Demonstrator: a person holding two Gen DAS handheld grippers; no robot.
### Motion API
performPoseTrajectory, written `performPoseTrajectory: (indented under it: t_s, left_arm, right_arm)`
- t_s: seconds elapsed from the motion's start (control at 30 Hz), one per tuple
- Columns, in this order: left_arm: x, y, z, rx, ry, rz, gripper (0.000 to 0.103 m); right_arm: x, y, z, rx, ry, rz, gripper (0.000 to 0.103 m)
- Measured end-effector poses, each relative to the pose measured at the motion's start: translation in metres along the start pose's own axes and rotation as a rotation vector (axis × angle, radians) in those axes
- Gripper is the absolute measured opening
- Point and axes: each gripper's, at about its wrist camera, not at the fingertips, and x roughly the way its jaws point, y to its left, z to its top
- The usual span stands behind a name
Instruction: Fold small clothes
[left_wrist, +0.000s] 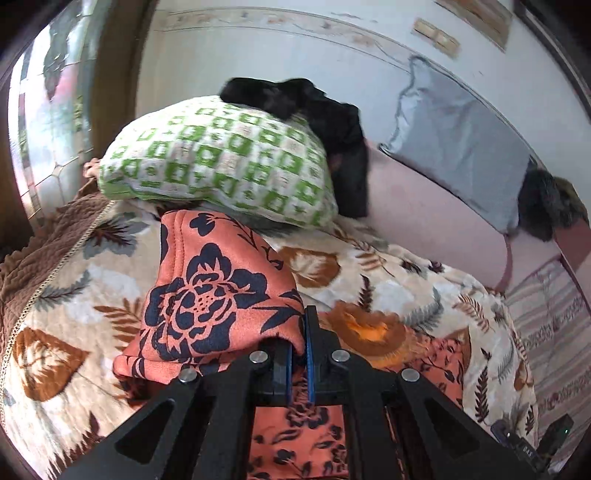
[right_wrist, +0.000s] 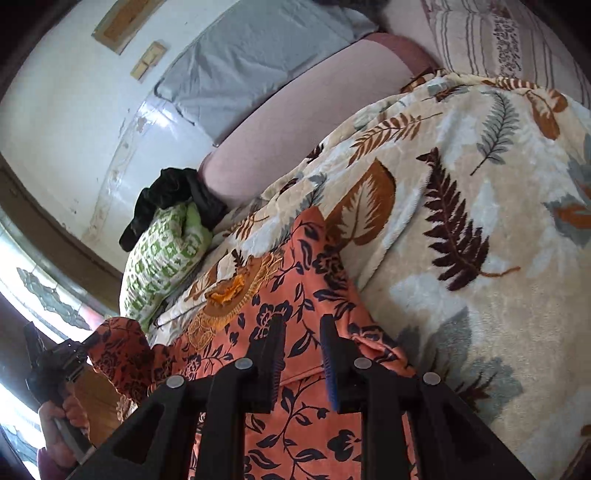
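An orange garment with dark navy flowers (left_wrist: 207, 291) lies on a leaf-print blanket (left_wrist: 66, 295). My left gripper (left_wrist: 298, 350) is shut on a fold of the orange garment and holds it lifted, the cloth draping over the left finger. In the right wrist view the same garment (right_wrist: 303, 424) spreads under my right gripper (right_wrist: 301, 332), whose jaws stand apart above the cloth with nothing between them. The left gripper (right_wrist: 59, 365) shows at the lower left of that view, in a hand, with the lifted cloth.
A green-and-white pillow (left_wrist: 221, 162) lies at the back with a black garment (left_wrist: 325, 122) on it. A grey pillow (left_wrist: 461, 147) leans on the wall, next to a dark furry item (left_wrist: 546, 206). A striped cloth (left_wrist: 554, 314) lies at the right.
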Motion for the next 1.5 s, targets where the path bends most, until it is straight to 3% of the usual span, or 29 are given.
performPoseTrajectory:
  t_s: [0.1,0.17,0.23,0.33,0.4,0.47,0.5,0.63,0.77,0.87,0.97,1.0,1.17,1.2,1.23,1.27,1.33,1.5]
  left_arm:
    - [0.029,-0.088,-0.036,0.139,0.09,-0.027,0.005]
    - [0.05,-0.134,-0.063,0.224,0.223,-0.106,0.014]
    - [0.063,-0.163,-0.088,0.311,0.336,-0.127,0.04]
    - [0.047,-0.172,-0.11,0.426,0.314,-0.134,0.05]
    - [0.027,-0.152,-0.106,0.407,0.25,-0.163,0.053]
    - [0.007,-0.117,-0.095,0.321,0.157,-0.182,0.068]
    - [0.001,-0.096,-0.086,0.265,0.103,-0.16,0.079]
    - [-0.003,-0.019,-0.063,0.094,-0.032,0.018,0.083]
    - [0.01,0.042,-0.058,-0.032,-0.083,0.256,0.083]
    - [0.034,0.074,-0.068,-0.044,-0.039,0.403,0.083]
    - [0.074,0.093,-0.087,0.038,0.121,0.537,0.083]
    - [0.083,0.097,-0.093,0.062,0.17,0.555,0.083]
    - [0.087,0.091,-0.098,0.153,0.154,0.582,0.083]
    - [0.087,0.092,-0.098,0.151,0.155,0.575,0.083]
    - [0.087,0.094,-0.096,0.136,0.159,0.56,0.083]
    - [0.086,0.098,-0.095,0.114,0.163,0.541,0.083]
    - [0.086,0.105,-0.093,0.065,0.171,0.506,0.084]
    - [0.078,0.106,-0.093,0.044,0.159,0.473,0.084]
  right_arm:
    - [-0.007,-0.018,0.011,0.076,-0.024,0.011,0.023]
    - [-0.01,-0.026,0.015,0.11,-0.033,0.007,0.023]
    - [-0.009,-0.029,0.017,0.116,-0.03,-0.009,0.023]
    - [-0.005,-0.026,0.015,0.106,-0.004,-0.019,0.024]
    - [0.0,-0.02,0.011,0.082,0.023,-0.003,0.028]
    - [0.006,-0.01,0.006,0.05,0.043,0.001,0.054]
    - [0.009,-0.007,0.002,0.05,0.048,0.016,0.072]
    - [0.031,0.005,-0.006,0.095,0.142,0.148,0.072]
    - [0.061,0.03,-0.005,0.03,0.19,0.149,0.072]
    - [0.079,0.067,-0.009,-0.146,0.19,0.058,0.07]
    - [0.094,0.112,-0.024,-0.38,0.167,-0.057,0.07]
    - [0.102,0.126,-0.029,-0.452,0.163,-0.101,0.07]
    - [0.163,0.161,-0.046,-0.601,0.271,-0.298,0.07]
    - [0.175,0.162,-0.048,-0.623,0.278,-0.361,0.067]
    - [0.188,0.161,-0.05,-0.636,0.29,-0.435,0.044]
    - [0.197,0.153,-0.049,-0.636,0.324,-0.483,0.031]
    - [0.195,0.141,-0.039,-0.586,0.331,-0.478,0.01]
    - [0.124,0.117,-0.003,-0.411,0.181,-0.37,0.009]
